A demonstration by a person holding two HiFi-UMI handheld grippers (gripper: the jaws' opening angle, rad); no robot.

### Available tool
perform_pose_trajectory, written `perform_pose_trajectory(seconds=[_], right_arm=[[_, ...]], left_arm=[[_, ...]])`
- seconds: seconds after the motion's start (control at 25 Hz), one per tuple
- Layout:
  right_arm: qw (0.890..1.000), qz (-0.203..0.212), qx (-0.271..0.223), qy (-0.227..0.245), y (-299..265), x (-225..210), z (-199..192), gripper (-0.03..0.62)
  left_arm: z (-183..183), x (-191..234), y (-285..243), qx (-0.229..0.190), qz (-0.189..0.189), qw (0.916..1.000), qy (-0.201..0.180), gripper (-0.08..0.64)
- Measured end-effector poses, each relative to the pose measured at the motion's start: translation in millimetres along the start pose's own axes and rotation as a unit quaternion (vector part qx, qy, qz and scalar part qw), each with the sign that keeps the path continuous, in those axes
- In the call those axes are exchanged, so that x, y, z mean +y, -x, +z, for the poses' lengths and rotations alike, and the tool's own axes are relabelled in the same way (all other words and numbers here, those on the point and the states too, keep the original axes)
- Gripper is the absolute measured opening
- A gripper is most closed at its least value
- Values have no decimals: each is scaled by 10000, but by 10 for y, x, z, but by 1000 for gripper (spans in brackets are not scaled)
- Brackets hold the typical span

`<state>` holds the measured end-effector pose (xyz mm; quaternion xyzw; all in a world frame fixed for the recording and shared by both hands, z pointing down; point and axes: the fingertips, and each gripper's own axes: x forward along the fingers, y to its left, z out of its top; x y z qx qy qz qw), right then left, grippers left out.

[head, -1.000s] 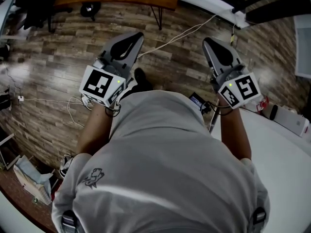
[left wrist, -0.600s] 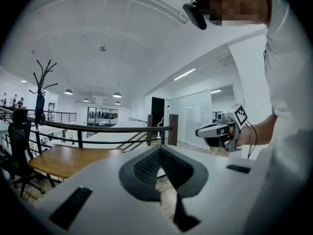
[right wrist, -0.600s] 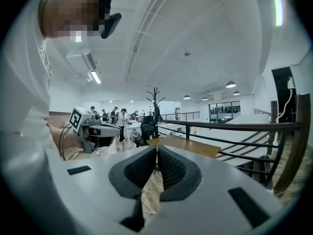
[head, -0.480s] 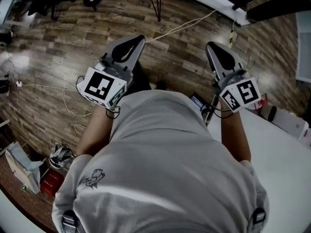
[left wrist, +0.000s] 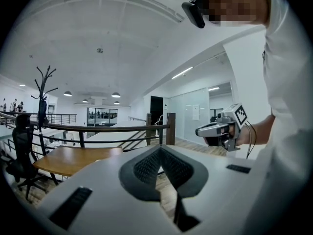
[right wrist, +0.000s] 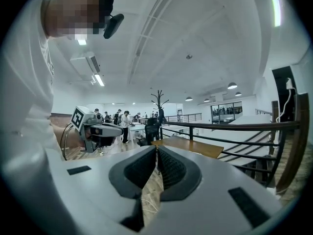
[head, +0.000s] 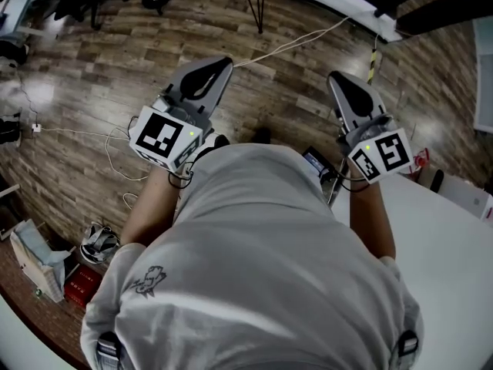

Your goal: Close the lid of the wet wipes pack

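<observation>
No wet wipes pack shows in any view. In the head view I hold both grippers out level over the wooden floor, in front of my grey shirt. My left gripper (head: 219,64) is shut, its pads meeting at the tip with nothing between them (left wrist: 160,148). My right gripper (head: 339,77) is likewise shut and empty (right wrist: 157,148). Each gripper view catches the other gripper from the side: the right gripper (left wrist: 198,130) and the left gripper (right wrist: 120,128). A wooden table (left wrist: 73,158) stands ahead beyond the jaws.
White cables (head: 293,45) trail across the plank floor. A white table (head: 454,245) lies at my right, with shoes (head: 96,245) and a box (head: 35,260) at lower left. A dark railing (left wrist: 98,129), a coat rack (left wrist: 43,89) and an office chair (left wrist: 22,146) stand ahead.
The floor has slid toward the top of the head view, and the wooden table with a pale pack on it has left the top edge. Both grippers stay shut, side by side.
</observation>
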<state>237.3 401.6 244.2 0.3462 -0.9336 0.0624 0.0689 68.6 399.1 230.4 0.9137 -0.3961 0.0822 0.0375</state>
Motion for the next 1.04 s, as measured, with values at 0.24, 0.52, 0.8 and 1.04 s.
perform_pose_trajectory(seconds=[0.24, 0.52, 0.8, 1.04], right_arm=[[10000, -3, -43, 23, -214, 425, 102, 40], [9999, -100, -71, 26, -430, 945, 94, 40], [9997, -182, -142, 103, -546, 1327, 147, 40], [9996, -231, -157, 88, -617, 1554, 184, 40]], left_arm=[[8, 188, 420, 21, -96, 10000, -20, 14], [-75, 393, 991, -13, -136, 9999, -65, 14], [-90, 487, 1372, -132, -196, 9997, -97, 14], [-93, 560, 1577, -201, -251, 9994, -100, 14]])
